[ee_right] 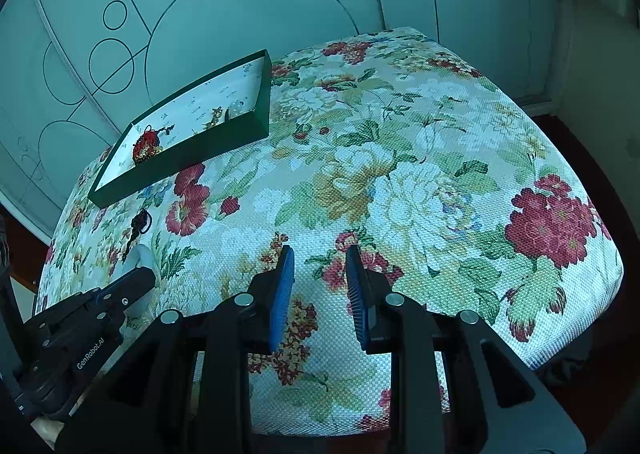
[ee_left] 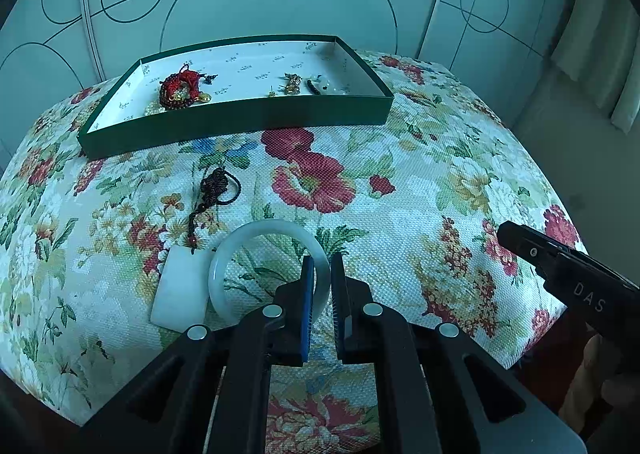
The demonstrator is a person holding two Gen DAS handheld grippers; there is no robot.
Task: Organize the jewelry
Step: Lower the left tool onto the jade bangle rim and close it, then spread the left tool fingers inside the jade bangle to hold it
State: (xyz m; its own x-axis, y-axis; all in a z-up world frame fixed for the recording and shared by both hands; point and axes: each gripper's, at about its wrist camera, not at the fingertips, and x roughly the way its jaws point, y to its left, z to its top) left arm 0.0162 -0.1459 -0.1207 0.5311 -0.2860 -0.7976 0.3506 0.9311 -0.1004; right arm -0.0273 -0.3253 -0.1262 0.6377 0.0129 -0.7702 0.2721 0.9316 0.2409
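Left wrist view: the left hand-held gripper [ee_left: 320, 266] straddles the near-right rim of the jade bangle [ee_left: 268, 268] on the flowered desk [ee_left: 420, 182], jaws narrowly parted, not yet clamped; closing squarely across the rim should prevent slipping. A white pendant [ee_left: 182, 290] lies just beside; the green tray [ee_left: 240, 120] beyond. Right wrist view: the right hand-held gripper [ee_right: 320, 274] hovers open, empty, well apart from the bangle.

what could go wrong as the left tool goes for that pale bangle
1. The left tool straddles the bangle's rim with a narrow gap; the smooth ring could slip out when squeezed.
2. The white pendant lies against the bangle, so it and its dark knotted cord may get dragged.
3. The green tray has a raised wall the bangle could clip.
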